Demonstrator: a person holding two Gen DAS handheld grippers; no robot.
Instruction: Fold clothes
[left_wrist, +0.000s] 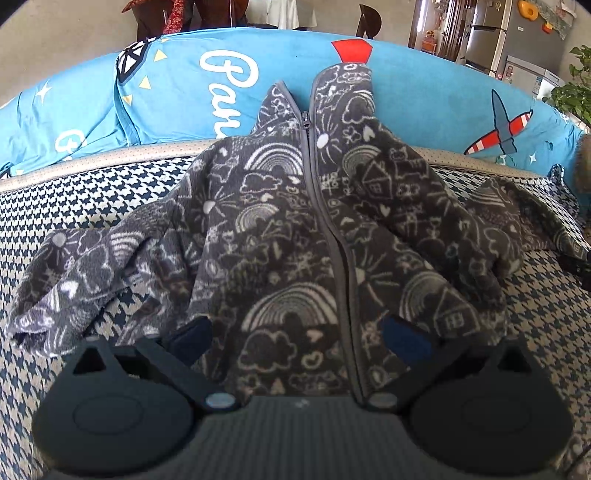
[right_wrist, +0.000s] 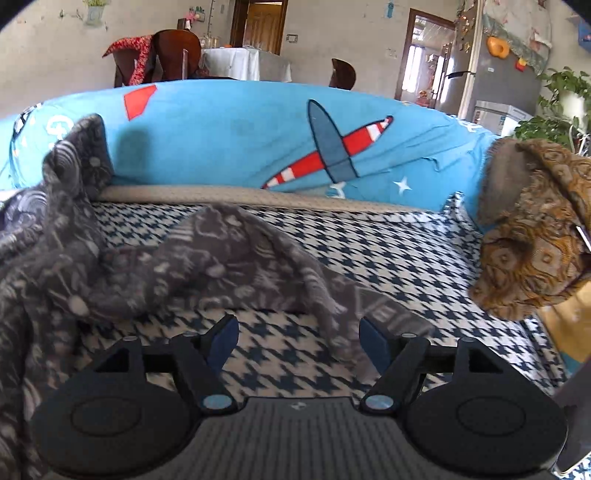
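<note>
Left wrist view: the left tongs (left_wrist: 297, 338) are spread wide, one blue pad (left_wrist: 406, 341) on each side of the lower front of a grey jacket (left_wrist: 295, 229) with white doodle print. The jacket fabric lies between the two fingers, and its hem reaches back under the tongs' body; the fingers are not pressed onto it. The zip (left_wrist: 325, 206) runs straight ahead from the tongs, a little to the right of their middle, up to the collar, which leans on a blue cover (left_wrist: 184, 96) with white lettering and a red-striped plane. One sleeve (left_wrist: 77, 273) trails off to the left of the tongs and the other to the far right. All of it lies on a checked sofa seat (left_wrist: 110, 188).

Right wrist view: the right tongs (right_wrist: 298, 338) are also spread, with only the checked seat (right_wrist: 388, 251) between the pads. A jacket sleeve (right_wrist: 236, 266) lies crumpled just ahead of them, and its cuff runs down near the right finger; whether it touches is unclear because the fabric is blurred. The bulk of the jacket fills the left. A brown patterned cushion (right_wrist: 532, 236) sits well off to the right
</note>
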